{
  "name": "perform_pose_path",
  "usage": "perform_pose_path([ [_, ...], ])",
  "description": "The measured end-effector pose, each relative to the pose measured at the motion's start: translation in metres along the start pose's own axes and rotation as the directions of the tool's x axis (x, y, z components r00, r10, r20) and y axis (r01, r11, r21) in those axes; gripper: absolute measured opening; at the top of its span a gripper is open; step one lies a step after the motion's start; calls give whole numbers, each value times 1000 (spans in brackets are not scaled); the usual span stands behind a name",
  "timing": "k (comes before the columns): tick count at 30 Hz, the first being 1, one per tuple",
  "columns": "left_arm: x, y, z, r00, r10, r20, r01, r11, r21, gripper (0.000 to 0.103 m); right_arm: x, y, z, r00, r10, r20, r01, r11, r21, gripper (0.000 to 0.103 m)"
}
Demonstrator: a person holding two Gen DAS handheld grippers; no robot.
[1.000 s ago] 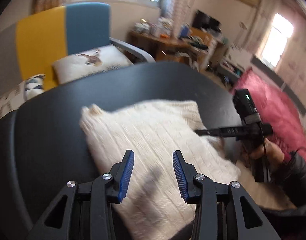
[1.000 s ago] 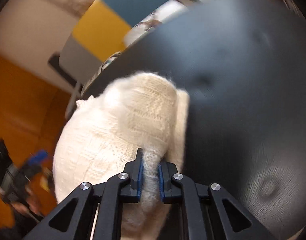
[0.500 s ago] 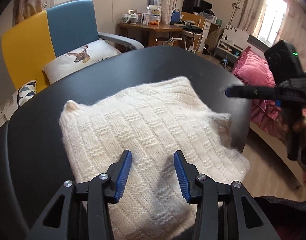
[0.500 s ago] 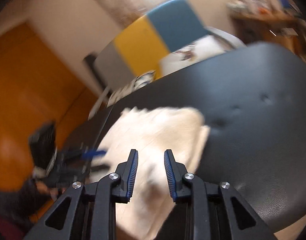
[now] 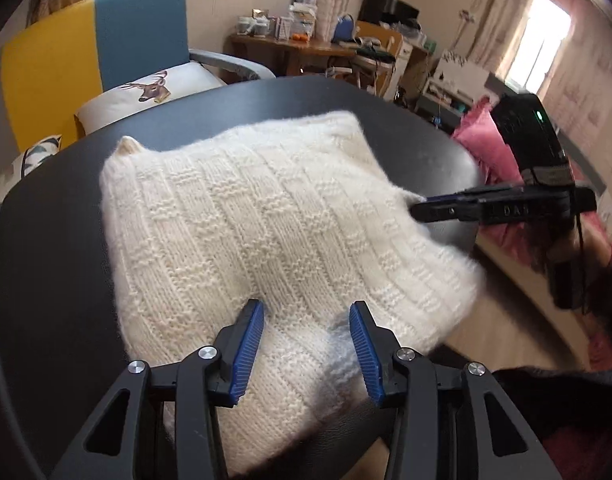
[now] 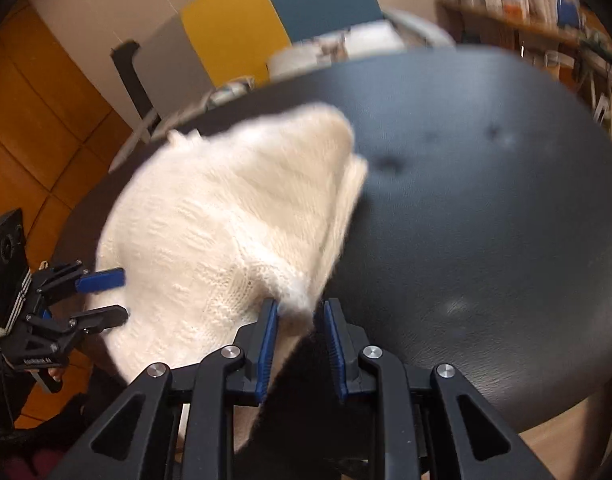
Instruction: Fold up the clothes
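1. Knitwear first: a cream knitted sweater (image 5: 265, 216), folded into a rough rectangle, lies on the black padded bench (image 5: 45, 260), with its near edge hanging over the bench's front rim.
2. Left tongs (image 5: 306, 344) hover low over the sweater's near edge; their blue pads stand well apart, and the knit lies below the gap with neither pad pressing on it.
3. Right tongs (image 6: 299, 340) sit at the sweater's near right corner. A fuzzy tip of that corner pokes up between the blue pads, touching the left one, while the jaws are closing; a clear gap shows on the other side, so nothing is pinched.
4. From the left wrist view, the right tongs (image 5: 430, 208) come in from the right side, their tips at the sweater's right edge.
5. From the right wrist view, the left tongs (image 6: 113, 296) reach in from the left, fingers spread at the sweater's edge, with a person's hand (image 6: 53, 372) on the handle.
6. Behind the bench stands a yellow and blue chair (image 5: 93, 48) holding a deer-print cushion (image 5: 145, 92).
7. A cluttered wooden desk (image 5: 297, 48) sits farther back.
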State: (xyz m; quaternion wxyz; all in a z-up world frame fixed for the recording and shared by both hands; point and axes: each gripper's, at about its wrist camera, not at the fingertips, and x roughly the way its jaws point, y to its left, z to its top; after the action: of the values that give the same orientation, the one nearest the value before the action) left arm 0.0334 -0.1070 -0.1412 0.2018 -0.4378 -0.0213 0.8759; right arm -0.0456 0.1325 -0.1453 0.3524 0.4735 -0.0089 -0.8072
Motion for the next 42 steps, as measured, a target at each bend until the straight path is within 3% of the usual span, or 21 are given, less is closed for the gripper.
perform_pose_path([
  [2, -15, 1, 1, 999, -3, 42, 4, 1000, -15, 46, -19, 16, 3, 998, 52, 46, -50, 998, -48, 23],
  [5, -35, 2, -3, 996, -6, 88, 9, 999, -32, 46, -37, 45, -7, 992, 124, 17, -119, 977, -179, 23],
  [8, -44, 7, -12, 995, -8, 100, 13, 999, -52, 47, -19, 73, -19, 992, 101, -76, -118, 954, -274, 23],
  [13, -16, 11, -43, 1000, -4, -1, 4, 997, -80, 49, 34, 54, -39, 967, -13, -256, -43, 976, -213, 23],
  [14, -10, 13, -48, 1000, -2, -17, 0, 996, -87, 49, 34, 47, -39, 968, 8, -251, -58, 979, -193, 21],
  [18, -29, 16, -41, 996, -73, 43, 78, 988, -137, 49, 12, 42, -25, 969, 18, -245, -65, 980, -186, 20],
  [21, -60, 25, -17, 985, -87, 146, 110, 981, -160, 49, -20, 46, 6, 988, 47, -146, -78, 974, -214, 20],
  [24, -74, 36, 17, 972, -44, 230, 81, 985, -155, 53, -32, 53, 48, 997, 66, -32, -71, 968, -240, 21],
  [26, -68, 40, 39, 971, -16, 240, 50, 989, -136, 54, -15, 53, 75, 1000, 25, -11, -27, 969, -247, 25],
  [29, -44, 46, 69, 977, 39, 208, -20, 995, -95, 54, 35, 33, 101, 995, -50, -89, 32, 982, -185, 25],
  [32, 0, 58, 78, 996, 38, 85, -28, 993, -113, 54, 64, 6, 95, 987, -46, -156, 29, 994, -107, 21],
  [34, 28, 61, 72, 999, 40, -5, -40, 994, -103, 54, 81, -12, 89, 980, -34, -197, 24, 998, -54, 21],
  [36, 37, 58, 63, 998, 60, 6, -60, 995, -77, 54, 90, -27, 84, 976, -10, -219, 9, 1000, -4, 21],
  [40, 10, 71, 62, 997, -8, 81, 21, 988, -156, 54, 64, -45, 82, 983, 116, -140, -101, 989, 108, 24],
  [42, -9, 84, 59, 991, -52, 124, 78, 975, -207, 59, 46, -58, 75, 979, 178, -103, -159, 973, 169, 33],
])
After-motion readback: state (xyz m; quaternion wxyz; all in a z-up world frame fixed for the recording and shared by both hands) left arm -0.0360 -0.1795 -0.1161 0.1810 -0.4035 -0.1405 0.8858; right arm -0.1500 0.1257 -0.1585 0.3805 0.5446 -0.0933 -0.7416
